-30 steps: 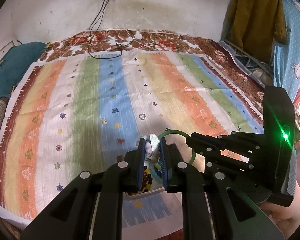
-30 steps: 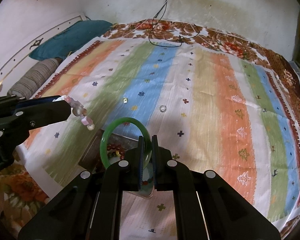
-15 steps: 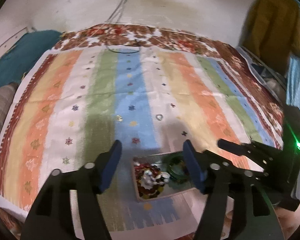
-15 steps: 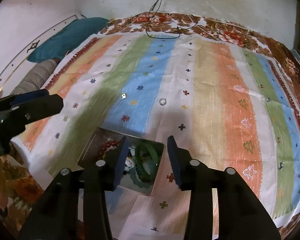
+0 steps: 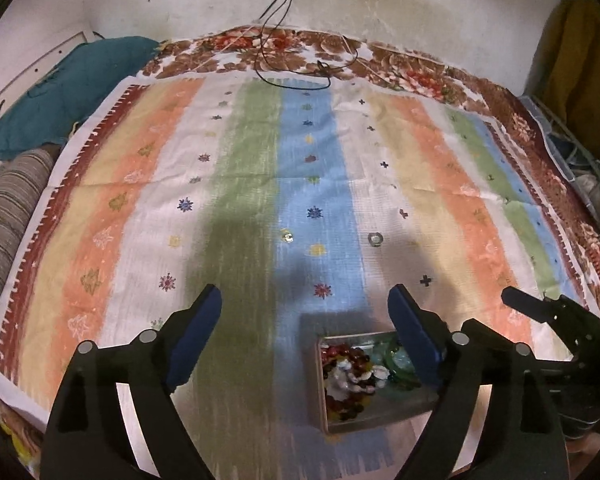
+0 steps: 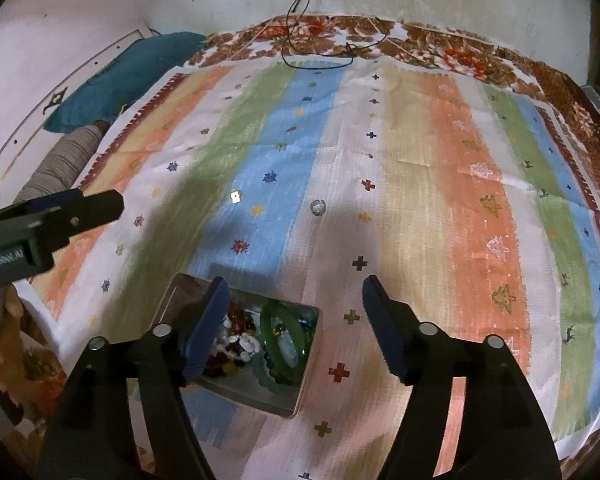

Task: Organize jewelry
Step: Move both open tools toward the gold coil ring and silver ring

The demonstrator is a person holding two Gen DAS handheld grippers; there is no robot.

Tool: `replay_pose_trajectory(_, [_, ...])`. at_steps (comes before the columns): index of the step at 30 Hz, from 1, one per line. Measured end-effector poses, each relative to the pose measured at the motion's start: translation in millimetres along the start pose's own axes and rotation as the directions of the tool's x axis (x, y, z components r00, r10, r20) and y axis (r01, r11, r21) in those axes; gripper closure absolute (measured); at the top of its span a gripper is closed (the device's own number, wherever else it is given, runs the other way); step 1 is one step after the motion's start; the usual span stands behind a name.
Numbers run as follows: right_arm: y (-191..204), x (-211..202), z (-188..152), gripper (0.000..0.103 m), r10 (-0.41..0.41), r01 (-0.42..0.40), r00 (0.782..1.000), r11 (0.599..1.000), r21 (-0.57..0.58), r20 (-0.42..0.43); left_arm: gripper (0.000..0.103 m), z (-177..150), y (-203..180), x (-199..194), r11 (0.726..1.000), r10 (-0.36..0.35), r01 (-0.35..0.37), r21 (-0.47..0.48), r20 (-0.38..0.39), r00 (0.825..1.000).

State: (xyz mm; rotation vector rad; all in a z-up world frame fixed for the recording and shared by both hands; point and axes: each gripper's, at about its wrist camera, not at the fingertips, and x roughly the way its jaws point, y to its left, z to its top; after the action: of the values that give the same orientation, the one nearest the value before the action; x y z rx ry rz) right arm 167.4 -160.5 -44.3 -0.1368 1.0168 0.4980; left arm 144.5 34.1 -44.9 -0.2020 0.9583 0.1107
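Jewelry has just been released: the green bangle (image 6: 281, 336) and beaded bracelet (image 5: 350, 372) are now seen in the tin (image 6: 306, 376) near the cloth's (image 6: 420, 200) front edge, both grippers (image 5: 305, 316) (image 6: 294, 308) spread wide and empty; two small pieces (image 6: 318, 207) (image 6: 234, 197) at mid-cloth are left.

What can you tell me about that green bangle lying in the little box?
The green bangle is a thick, smooth, glossy ring, jade-like or glass by its look, and looks unbroken. It lies in the right part of a shallow metal-looking box, resting on darker beads, with a heap of red, white and amber beads beside it. The box sits on a striped cloth. Neither gripper touches it; both stand open.
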Motion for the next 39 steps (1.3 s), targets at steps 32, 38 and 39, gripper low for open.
replay_pose_trajectory(32, [-11,59,38,0.017,-0.084,0.084,0.995,0.996,-0.018,-0.051,0.016,28,12,80,0.996,0.059,-0.064,-0.057,-0.071,0.996])
replay_pose_trajectory(38, [-11,70,41,0.017,-0.098,0.096,0.993,0.995,-0.031,-0.065,0.016,30,13,89,0.996,0.070,-0.074,-0.048,-0.076,0.995])
replay_pose_trajectory(39, [-11,72,41,0.017,-0.099,0.097,0.993,0.995,-0.032,-0.065,0.016,30,14,91,0.996,0.071,-0.075,-0.047,-0.078,0.994])
